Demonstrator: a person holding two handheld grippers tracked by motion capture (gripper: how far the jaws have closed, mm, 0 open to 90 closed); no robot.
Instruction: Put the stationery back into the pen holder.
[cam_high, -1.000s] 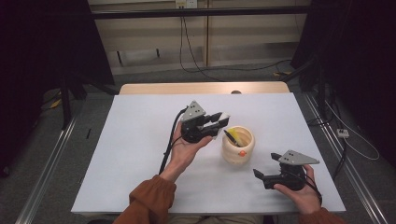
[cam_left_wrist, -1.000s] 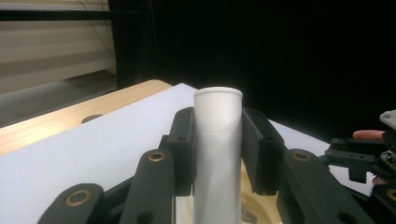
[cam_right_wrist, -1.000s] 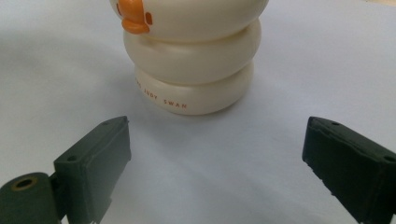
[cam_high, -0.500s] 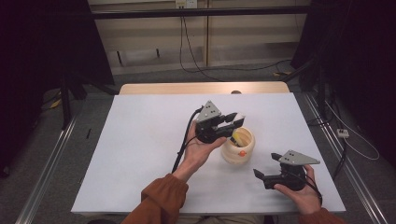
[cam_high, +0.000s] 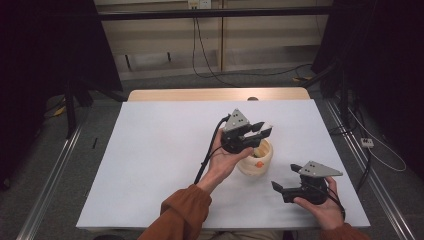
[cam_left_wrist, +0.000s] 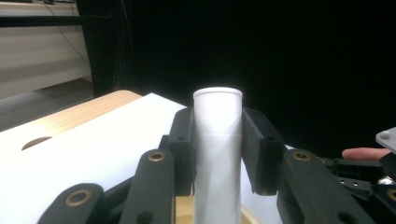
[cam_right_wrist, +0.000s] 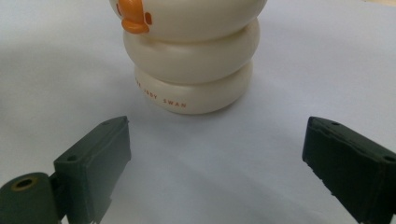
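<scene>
Right gripper (cam_high: 286, 186) sits at the table's 5 o'clock, resting low in the person's hand, jaws wide apart and empty. In the right gripper view its jaws frame the cream ringed holder (cam_right_wrist: 194, 60), well short of touching it; orange duck-bill detail (cam_right_wrist: 131, 17) on the upper ring, small print on the base ring.

Holder (cam_high: 256, 159) stands right of table centre, about 3 o'clock. Left gripper (cam_high: 260, 131) hovers directly above it, jaws clamped on a white tube (cam_left_wrist: 218, 154), upright, closed end up. The lower end runs out of frame toward the holder's rim (cam_left_wrist: 212, 212); can't tell if it's already inside or just over the mouth.

Judgement: step in hand looks like moving the tube in or out of the holder. To do it well:
- keep the tube vertical, travel straight along the holder axis
- don't side-load, the holder looks light and could tip or slide
- the free right gripper could brace the base ring if it drags

Surface: white table (cam_high: 150, 165), matte, bare otherwise. Light wood strip (cam_high: 215, 94) at the 12 o'clock edge.

Room: grey floor, metal rails at both sides, loose cables (cam_high: 210, 55) beyond, pale wall panels behind, black curtains at 9 and 3 o'clock.
</scene>
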